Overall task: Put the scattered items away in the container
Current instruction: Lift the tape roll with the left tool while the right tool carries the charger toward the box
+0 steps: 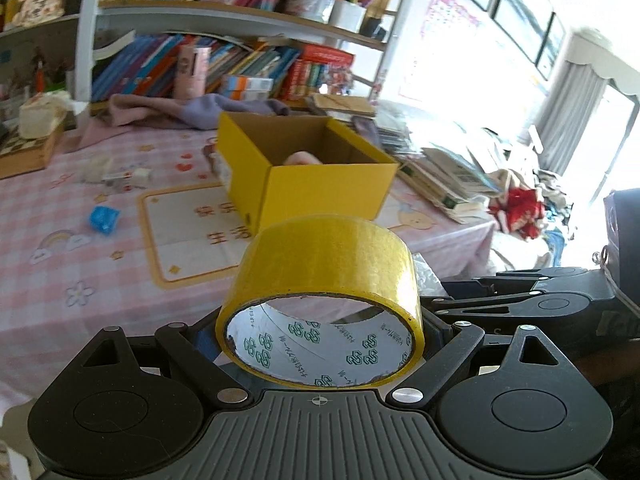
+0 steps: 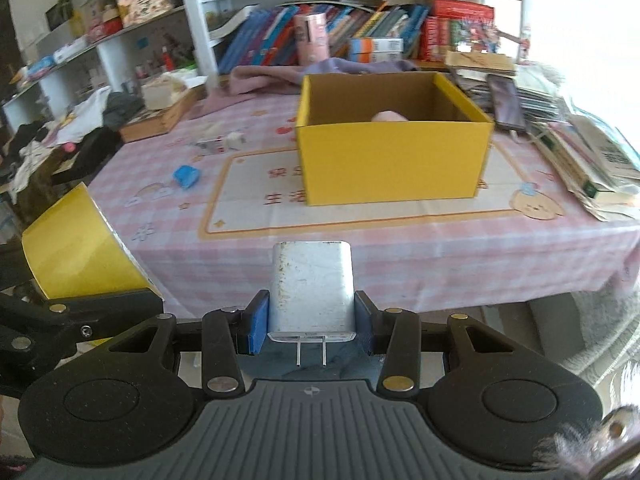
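My left gripper is shut on a roll of yellow tape, held across its width in front of the table's near edge. The same tape roll shows at the left of the right wrist view. My right gripper is shut on a white plug adapter, its two prongs pointing back at the camera, blue pads pressing its sides. Ahead on the pink checked tablecloth stands the open yellow cardboard box with something pink inside. A blue item and small white pieces lie left of the box.
Stacked books and papers crowd the table's right side. A purple cloth lies behind the box, with a wooden tray at the back left. Bookshelves stand behind the table. The right gripper's arm is beside the tape.
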A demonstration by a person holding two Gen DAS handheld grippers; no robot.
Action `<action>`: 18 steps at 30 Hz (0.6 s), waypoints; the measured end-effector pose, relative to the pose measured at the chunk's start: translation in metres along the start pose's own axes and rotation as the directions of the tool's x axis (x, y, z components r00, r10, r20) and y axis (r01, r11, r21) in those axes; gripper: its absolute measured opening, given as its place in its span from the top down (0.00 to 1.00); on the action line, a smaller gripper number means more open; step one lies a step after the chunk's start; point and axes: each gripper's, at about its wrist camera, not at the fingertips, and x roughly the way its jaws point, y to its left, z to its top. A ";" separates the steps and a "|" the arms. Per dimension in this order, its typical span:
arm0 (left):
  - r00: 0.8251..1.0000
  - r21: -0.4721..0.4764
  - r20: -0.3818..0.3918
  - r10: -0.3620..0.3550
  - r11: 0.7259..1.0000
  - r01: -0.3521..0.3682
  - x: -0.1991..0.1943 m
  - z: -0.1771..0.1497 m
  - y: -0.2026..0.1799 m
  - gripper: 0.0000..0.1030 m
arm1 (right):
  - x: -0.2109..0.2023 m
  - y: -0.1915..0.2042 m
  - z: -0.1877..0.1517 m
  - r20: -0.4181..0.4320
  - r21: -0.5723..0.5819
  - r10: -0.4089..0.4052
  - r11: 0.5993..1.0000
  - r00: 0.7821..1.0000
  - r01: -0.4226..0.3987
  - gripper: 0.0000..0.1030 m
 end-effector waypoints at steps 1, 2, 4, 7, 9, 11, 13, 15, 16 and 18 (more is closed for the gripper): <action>1.000 0.005 0.000 -0.007 1.000 0.007 0.001 0.001 -0.001 0.10 | -0.002 -0.002 -0.001 0.002 0.006 -0.009 1.000 1.000 0.009 0.60; 1.000 0.010 0.000 -0.015 1.000 0.015 0.002 0.001 -0.003 0.10 | -0.003 -0.004 -0.001 0.002 0.012 -0.017 1.000 1.000 0.017 0.60; 1.000 0.019 -0.002 -0.030 0.999 0.030 0.005 0.002 -0.005 0.10 | -0.005 -0.008 -0.001 0.000 0.026 -0.032 0.999 0.999 0.032 0.60; 0.999 0.027 -0.004 -0.052 0.998 0.052 0.009 0.005 -0.008 0.10 | -0.006 -0.014 -0.001 -0.002 0.044 -0.052 0.998 0.999 0.052 0.60; 0.998 0.028 -0.007 -0.068 0.997 0.068 0.013 0.006 -0.009 0.10 | -0.007 -0.018 0.000 -0.003 0.054 -0.065 0.996 0.998 0.065 0.60; 0.997 0.030 -0.014 -0.082 0.996 0.083 0.017 0.008 -0.010 0.10 | -0.007 -0.022 0.000 -0.003 0.064 -0.079 0.995 0.997 0.079 0.60; 0.995 0.036 -0.021 -0.096 0.995 0.097 0.022 0.010 -0.012 0.10 | -0.007 -0.026 0.001 -0.004 0.076 -0.091 0.993 0.996 0.091 0.60; 0.993 0.043 -0.025 -0.111 0.993 0.112 0.027 0.013 -0.014 0.10 | -0.007 -0.030 0.001 -0.006 0.087 -0.105 0.991 0.994 0.105 0.60; 0.993 0.048 -0.027 -0.119 0.992 0.120 0.030 0.014 -0.015 0.10 | -0.008 -0.032 0.001 -0.006 0.092 -0.112 0.989 0.994 0.112 0.60; 0.990 0.057 -0.034 -0.136 0.989 0.137 0.036 0.018 -0.018 0.10 | -0.008 -0.037 0.001 -0.008 0.103 -0.127 0.986 0.992 0.127 0.60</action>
